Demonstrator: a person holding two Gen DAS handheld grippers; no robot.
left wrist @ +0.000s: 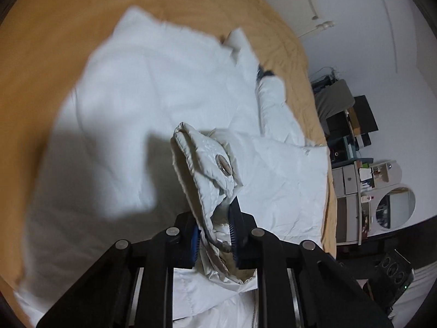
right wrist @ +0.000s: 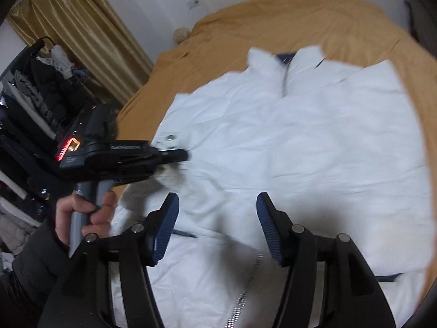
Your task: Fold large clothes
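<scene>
Bed (right wrist: 314, 19): mustard cover, white jacket (right wrist: 300, 136) spread on it
Left hand-held gripper (left wrist: 214, 236): pinching jacket's snap-buttoned edge
Right hand-held gripper (right wrist: 217, 227): spread — nothing held

Both handheld grippers are matte black linkages with round silver pivot pins and ribbed blue finger pads (right wrist: 166, 232) — one has a grey handle (right wrist: 79, 218). The person's sleeve (right wrist: 32, 262) is dark and padded.

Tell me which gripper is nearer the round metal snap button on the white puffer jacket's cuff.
Left. The left gripper is shut on the cuff just below the snap button; the right gripper hovers open over the jacket, apart.
</scene>
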